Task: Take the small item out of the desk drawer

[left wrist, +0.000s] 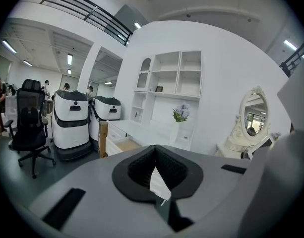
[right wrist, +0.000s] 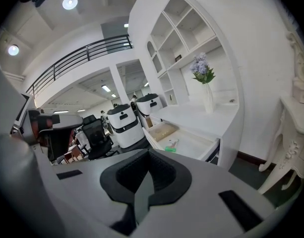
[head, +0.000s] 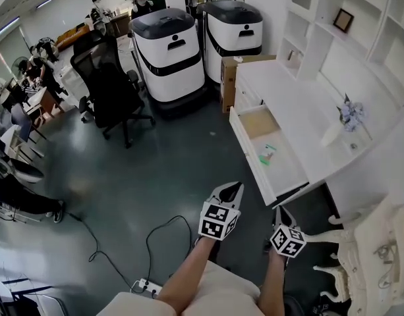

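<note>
The white desk's drawer (head: 288, 171) stands pulled open; a small green-and-white item (head: 267, 154) lies inside on its white floor. Both grippers hover over the dark floor, short of the drawer's near corner. My left gripper (head: 235, 187) has its jaws together and holds nothing. My right gripper (head: 279, 209) sits just below the drawer's front corner, also shut and empty. In the right gripper view the open drawer (right wrist: 194, 144) and the small item (right wrist: 171, 146) lie ahead beyond the closed jaws (right wrist: 147, 161). The left gripper view shows the drawer (left wrist: 123, 145) far off past its closed jaws (left wrist: 154, 156).
Two white wheeled robots (head: 169, 51) and a cardboard box (head: 228, 78) stand beyond the desk. A black office chair (head: 113, 91) is at the left. A cable and power strip (head: 147, 286) lie near my legs. A flower vase (head: 350, 116) is on the desktop, ornate white furniture (head: 360, 255) at the right.
</note>
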Demonstrator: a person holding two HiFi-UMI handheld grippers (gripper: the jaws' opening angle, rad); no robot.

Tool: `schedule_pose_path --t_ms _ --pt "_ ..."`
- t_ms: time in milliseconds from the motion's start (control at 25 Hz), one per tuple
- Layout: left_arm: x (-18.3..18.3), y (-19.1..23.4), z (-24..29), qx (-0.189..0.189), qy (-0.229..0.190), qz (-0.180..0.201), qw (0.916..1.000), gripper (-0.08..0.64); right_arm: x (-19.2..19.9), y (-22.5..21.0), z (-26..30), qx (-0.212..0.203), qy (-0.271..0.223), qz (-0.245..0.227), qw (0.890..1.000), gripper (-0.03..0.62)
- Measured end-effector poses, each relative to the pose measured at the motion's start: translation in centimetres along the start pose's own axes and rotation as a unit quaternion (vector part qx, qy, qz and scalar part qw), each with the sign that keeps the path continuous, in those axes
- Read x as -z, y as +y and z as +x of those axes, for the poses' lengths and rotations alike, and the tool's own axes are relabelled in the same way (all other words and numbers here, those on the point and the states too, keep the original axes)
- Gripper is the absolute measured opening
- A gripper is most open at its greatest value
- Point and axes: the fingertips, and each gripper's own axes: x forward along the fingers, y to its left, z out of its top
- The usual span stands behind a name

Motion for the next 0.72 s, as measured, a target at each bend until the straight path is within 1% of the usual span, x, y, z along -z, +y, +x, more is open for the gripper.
schedule_pose_path --t_ms 160,320,400,520,720 --pt "-1.3 2.8 4.6 0.010 0.012 -0.006 0.9999 0.017 -1.5 -0.7 4.5 0.008 0.019 -0.009 1.000 0.025" --pt "-2.9 6.2 7.9 0.028 0.025 -0.002 0.9993 0.017 -3.6 0.3 9.0 0.016 0.026 -0.012 0.999 0.025" --pt "-3.1 7.9 9.8 0.038 0.035 -0.001 0.9987 0.017 -4.3 0.6 11.3 0.018 0.031 -0.014 0.999 0.025" --pt "-3.3 10.1 13.2 0.051 0.044 -0.013 0.9976 0.017 -5.3 0.1 14.6 0.025 0.038 -0.015 0.999 0.025" --pt "-3.7 11.8 18.5 0.078 0.057 -0.016 0.9952 0.017 -6.6 -2.1 17.9 0.062 0.042 -0.006 0.997 0.025"
